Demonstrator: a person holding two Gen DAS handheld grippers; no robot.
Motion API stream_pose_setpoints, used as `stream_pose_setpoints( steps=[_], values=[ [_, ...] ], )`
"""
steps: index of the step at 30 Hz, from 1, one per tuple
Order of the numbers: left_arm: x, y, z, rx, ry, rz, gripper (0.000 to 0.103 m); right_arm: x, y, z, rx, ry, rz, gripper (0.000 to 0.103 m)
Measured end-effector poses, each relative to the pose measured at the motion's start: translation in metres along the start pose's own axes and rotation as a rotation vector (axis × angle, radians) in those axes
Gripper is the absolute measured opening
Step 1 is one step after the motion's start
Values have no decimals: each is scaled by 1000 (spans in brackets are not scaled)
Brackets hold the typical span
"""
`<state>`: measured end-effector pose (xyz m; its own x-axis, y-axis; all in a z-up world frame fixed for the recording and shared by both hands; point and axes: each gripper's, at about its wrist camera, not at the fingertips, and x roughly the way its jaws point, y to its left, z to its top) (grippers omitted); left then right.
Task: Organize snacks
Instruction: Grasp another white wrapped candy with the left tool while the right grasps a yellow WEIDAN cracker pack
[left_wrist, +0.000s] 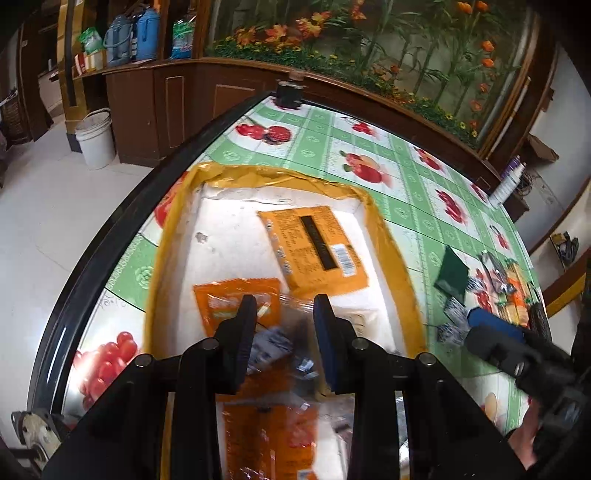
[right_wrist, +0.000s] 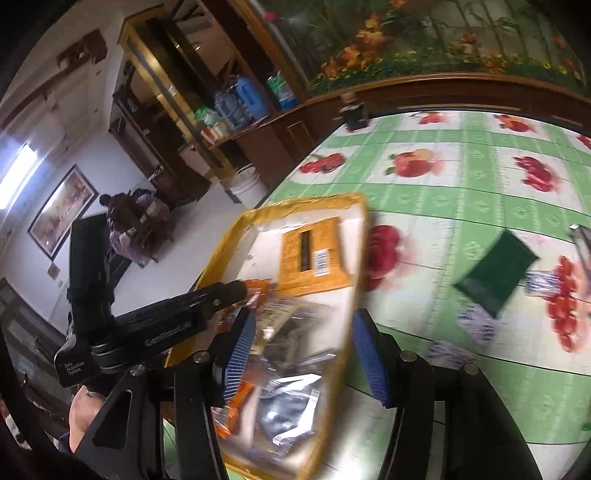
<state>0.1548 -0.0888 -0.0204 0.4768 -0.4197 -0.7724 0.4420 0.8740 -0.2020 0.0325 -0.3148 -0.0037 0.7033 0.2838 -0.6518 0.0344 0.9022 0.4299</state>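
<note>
Both your grippers hang over the snack box, gripping nothing.

Your left gripper, low in its frame's centre, stands slightly parted above the orange packets in the yellow-rimmed box; its pads press nothing. Your right gripper, bottom centre of its frame, gapes wider over the box's right rim, also empty. A dark green packet lies apart on the fruit-print tablecloth, at right.

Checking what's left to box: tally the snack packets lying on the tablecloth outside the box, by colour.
Dark green packet: 1
Small blue-and-white packets: 3
Total: 4 counted; the mixed heap beyond them is too blurred to count.
</note>
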Motion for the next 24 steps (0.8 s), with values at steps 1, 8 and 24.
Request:
stream_pose_setpoints(
  steps=[1,8,24],
  values=[
    [-2,-5,-1,10,-3,-6,29,-5,-7,0,7,-5,-1,57],
    [-15,-47,-8,84,-22,-68,29,-52,-76,-8,109,-40,-49,56],
    [44,-171,-23,201,131,-122,29,-118,-168,-24,299,-114,-146,52]
  ],
)
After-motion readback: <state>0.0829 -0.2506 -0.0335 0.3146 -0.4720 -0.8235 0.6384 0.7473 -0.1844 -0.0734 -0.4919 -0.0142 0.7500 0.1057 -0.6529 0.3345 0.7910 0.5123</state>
